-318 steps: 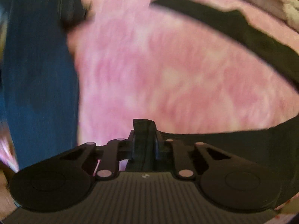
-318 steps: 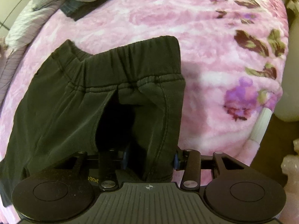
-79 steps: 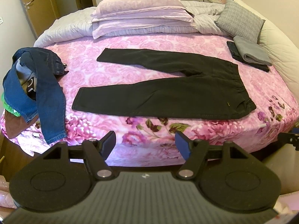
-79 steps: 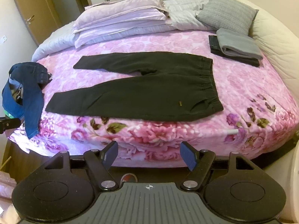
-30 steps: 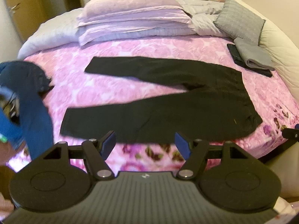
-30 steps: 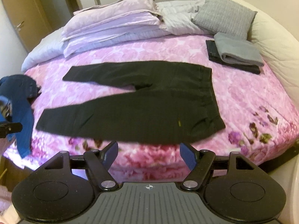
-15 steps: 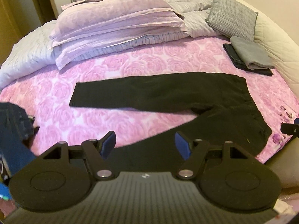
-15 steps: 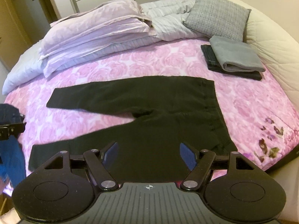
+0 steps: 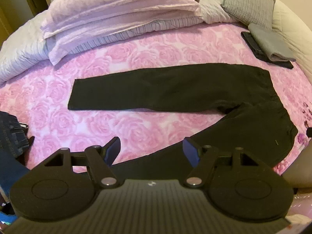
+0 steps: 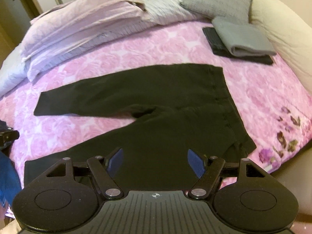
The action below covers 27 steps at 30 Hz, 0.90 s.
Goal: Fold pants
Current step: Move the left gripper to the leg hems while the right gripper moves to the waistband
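I am bringing both spread, empty grippers, left (image 9: 151, 149) and right (image 10: 154, 159), over the pants (image 10: 156, 120) lying flat on the bed (image 10: 136, 54), aiming to pinch the near leg's edge cleanly

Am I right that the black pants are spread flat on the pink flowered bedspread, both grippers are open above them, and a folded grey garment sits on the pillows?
Nearly. The black pants do lie flat on the pink bedspread, with the left gripper and right gripper open. But the right wrist view shows the folded grey garment on a dark folded item on the bedspread, not on the pillows.
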{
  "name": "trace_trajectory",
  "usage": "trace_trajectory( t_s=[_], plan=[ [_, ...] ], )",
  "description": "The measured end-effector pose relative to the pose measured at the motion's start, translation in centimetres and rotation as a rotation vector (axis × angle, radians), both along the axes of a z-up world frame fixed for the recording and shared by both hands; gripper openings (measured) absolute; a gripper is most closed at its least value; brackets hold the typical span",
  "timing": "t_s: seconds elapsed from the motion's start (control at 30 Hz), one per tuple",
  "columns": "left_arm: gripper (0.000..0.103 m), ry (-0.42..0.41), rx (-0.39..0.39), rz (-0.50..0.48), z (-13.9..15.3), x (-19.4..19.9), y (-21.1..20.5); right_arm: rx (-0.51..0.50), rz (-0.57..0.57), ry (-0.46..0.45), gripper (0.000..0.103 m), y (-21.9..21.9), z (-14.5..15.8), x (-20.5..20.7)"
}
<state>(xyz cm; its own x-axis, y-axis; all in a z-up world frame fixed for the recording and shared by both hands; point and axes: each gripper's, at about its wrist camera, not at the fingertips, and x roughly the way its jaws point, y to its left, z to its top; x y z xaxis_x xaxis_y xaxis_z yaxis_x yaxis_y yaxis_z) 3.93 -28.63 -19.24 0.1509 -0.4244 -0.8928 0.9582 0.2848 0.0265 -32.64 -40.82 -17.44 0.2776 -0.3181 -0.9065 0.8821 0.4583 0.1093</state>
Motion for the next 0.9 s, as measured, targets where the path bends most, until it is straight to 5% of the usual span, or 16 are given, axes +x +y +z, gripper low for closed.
trace_trajectory(
  t_s=[0.43,0.73,0.9],
  plan=[
    [0.067,-0.032,-0.003,-0.039,-10.0,3.8,-7.0,0.079,0.090,0.020,0.070,-10.3,-8.8,0.0],
    [0.067,-0.056,-0.108,-0.325,-18.0,5.5,-18.9,-0.044,0.386,-0.020,0.069,-22.2,-16.9,7.8],
    [0.066,-0.093,-0.090,-0.452,-20.8,7.8,-25.4,-0.096,0.516,-0.015,0.068,-28.5,-20.1,11.3]
  ],
)
